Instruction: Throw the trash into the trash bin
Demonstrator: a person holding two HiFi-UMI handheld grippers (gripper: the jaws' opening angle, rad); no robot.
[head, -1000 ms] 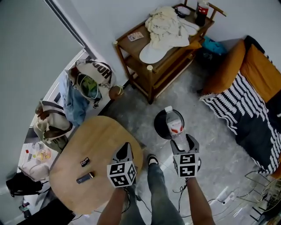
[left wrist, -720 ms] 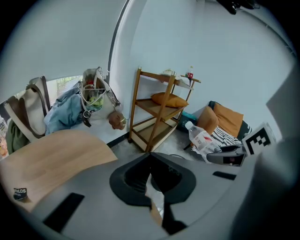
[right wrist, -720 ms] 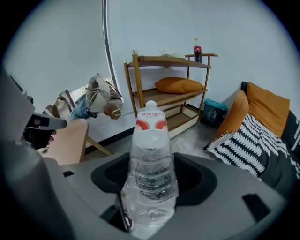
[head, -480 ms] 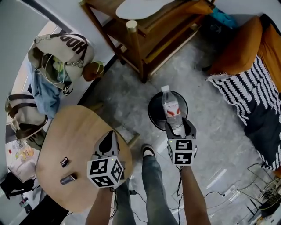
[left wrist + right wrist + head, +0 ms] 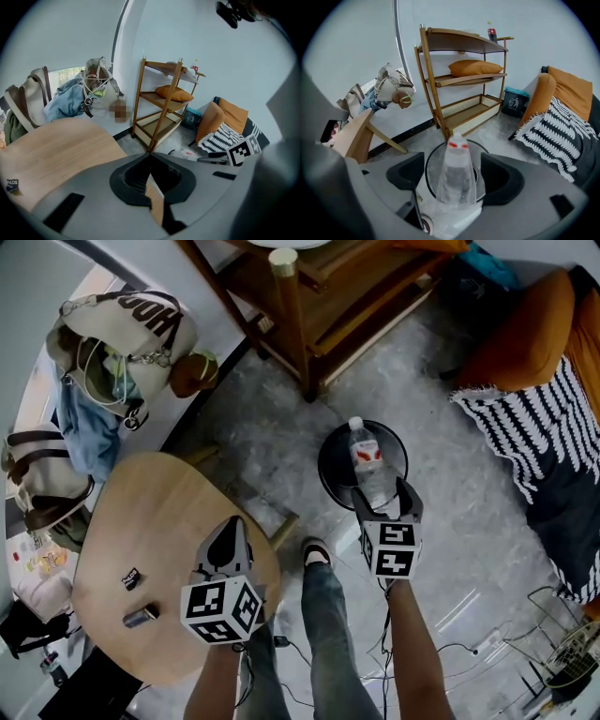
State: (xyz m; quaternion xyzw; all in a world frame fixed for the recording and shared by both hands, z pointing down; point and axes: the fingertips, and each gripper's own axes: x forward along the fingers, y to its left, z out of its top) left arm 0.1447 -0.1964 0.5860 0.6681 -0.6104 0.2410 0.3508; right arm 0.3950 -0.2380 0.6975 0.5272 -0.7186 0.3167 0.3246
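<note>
A clear plastic bottle [image 5: 367, 460] with a red-and-white label points neck-first over the round black mesh trash bin [image 5: 328, 465] on the floor. My right gripper [image 5: 382, 493] has just been opening its jaws. The bottle [image 5: 457, 173] still lies between them, with a gap showing on each side of it. In the right gripper view the bin's rim [image 5: 429, 164] sits right behind the bottle. My left gripper [image 5: 225, 535] hangs over the near edge of the round wooden table [image 5: 141, 521]. Its tips [image 5: 150, 157] meet, with nothing held.
A wooden shelf unit [image 5: 309, 296] stands just beyond the bin. Bags [image 5: 122, 334] are piled at the left wall, and an orange sofa with a striped throw [image 5: 553, 362] is at the right. Two small dark items [image 5: 131, 578] lie on the table. The person's leg and shoe [image 5: 317, 559] are between the grippers.
Both grippers have sunk, the right one further, bringing the bottle down over the bin. The right jaws have spread apart from the bottle's sides. The left jaws stay shut.
</note>
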